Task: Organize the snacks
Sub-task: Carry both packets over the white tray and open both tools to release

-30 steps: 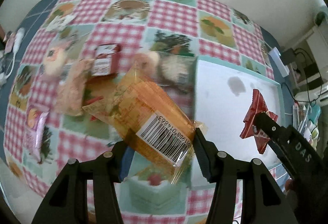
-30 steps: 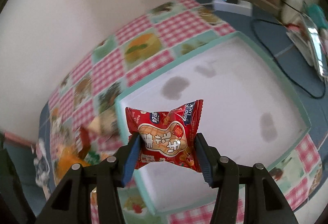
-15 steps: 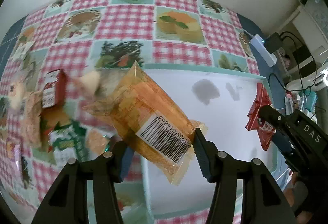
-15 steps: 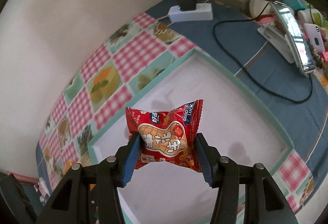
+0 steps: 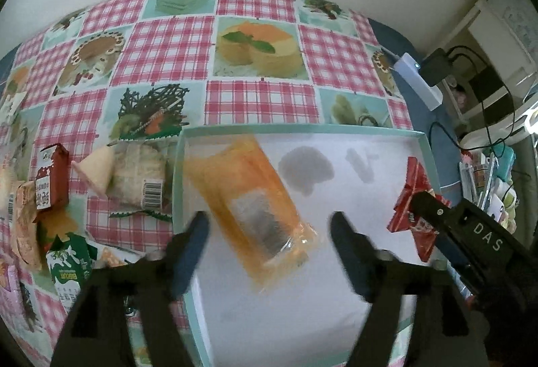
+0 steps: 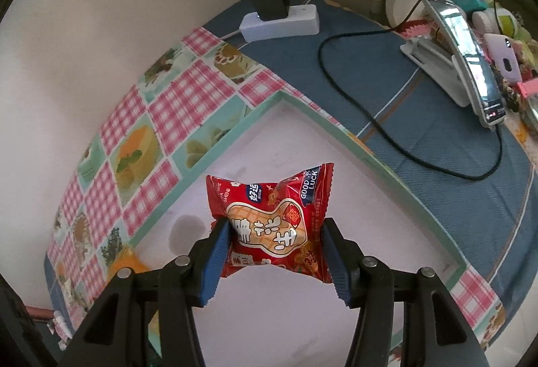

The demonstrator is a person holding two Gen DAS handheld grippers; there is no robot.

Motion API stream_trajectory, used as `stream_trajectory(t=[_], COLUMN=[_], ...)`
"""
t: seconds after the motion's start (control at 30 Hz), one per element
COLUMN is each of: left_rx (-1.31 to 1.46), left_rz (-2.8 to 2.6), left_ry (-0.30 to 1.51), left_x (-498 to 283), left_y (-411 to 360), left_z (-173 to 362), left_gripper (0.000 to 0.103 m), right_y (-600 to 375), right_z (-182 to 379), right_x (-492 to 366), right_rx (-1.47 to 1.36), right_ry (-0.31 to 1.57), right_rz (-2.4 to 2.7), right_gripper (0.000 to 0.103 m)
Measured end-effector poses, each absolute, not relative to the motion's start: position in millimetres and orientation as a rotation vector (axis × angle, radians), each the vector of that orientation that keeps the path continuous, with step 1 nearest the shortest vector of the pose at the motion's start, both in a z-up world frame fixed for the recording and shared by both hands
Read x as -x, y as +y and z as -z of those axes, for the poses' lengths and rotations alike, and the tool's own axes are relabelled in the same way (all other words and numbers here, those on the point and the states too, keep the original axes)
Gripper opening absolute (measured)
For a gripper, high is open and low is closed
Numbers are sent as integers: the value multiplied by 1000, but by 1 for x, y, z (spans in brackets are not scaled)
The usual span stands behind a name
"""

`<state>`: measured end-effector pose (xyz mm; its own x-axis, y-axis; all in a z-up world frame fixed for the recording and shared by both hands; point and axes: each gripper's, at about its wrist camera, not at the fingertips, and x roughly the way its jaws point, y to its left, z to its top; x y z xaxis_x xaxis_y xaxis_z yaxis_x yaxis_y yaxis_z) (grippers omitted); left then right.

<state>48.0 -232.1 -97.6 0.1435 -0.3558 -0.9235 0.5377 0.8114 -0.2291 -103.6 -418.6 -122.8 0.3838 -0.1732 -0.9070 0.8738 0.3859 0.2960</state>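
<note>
An orange snack packet [image 5: 250, 205], blurred, lies loose over the floor of the shallow white tray [image 5: 336, 310] with a mint rim. My left gripper [image 5: 269, 236] hangs above it, its jaws opening and apart from the packet. My right gripper [image 6: 277, 252] is shut on a red peanut snack packet [image 6: 275, 222] above the same tray [image 6: 302, 316]. In the left wrist view that red packet [image 5: 412, 202] and the right gripper [image 5: 433, 219] show at the tray's right side. A corner of the orange packet [image 6: 129, 261] peeks in at the lower left of the right wrist view.
More snacks lie left of the tray on the checked cloth: a red box [image 5: 52, 178], a pale wrapped packet [image 5: 141, 178], a green-white carton [image 5: 69, 269]. A white power strip [image 6: 280, 21] with a black charger, cables and a phone on a stand [image 6: 470, 61] sit beyond the tray.
Both grippers moved over the tray. My left gripper's jaws spread wide and let go of the orange packet, which dropped toward the tray floor. The right gripper kept hold of the red packet.
</note>
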Motion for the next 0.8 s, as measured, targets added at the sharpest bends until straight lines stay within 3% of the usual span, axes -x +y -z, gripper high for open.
stream_trajectory(t=[0.2, 0.33, 0.47, 0.5, 0.67, 0.77, 0.8], left_rx=[-123, -106, -87, -87, -86, -80, -64], left_rz=[631, 593, 559, 544, 487, 467, 469], left_ry=[1280, 1244, 1205, 1190, 1140, 1131, 1136], left_x=[-52, -54, -56, -56, -56, -54, -53], left_y=[-215, -200, -183, -178, -160, -149, -143], left_z=[92, 83, 75, 73, 68, 68, 68], left_gripper=[80, 89, 91, 95, 98, 98, 98], right_y=[-416, -414, -409, -407, -394, -382, -379], right_z=[118, 114, 106, 104, 93, 88, 88], right_x=[102, 100, 99, 99, 98, 98, 98], right_rx=[-876, -850, -814, -804, -766, -740, -742], right_ry=[951, 960, 952, 948, 940, 936, 930], right_rz=[826, 824, 817, 815, 791, 767, 759], right_gripper=[59, 64, 82, 85, 88, 103, 103])
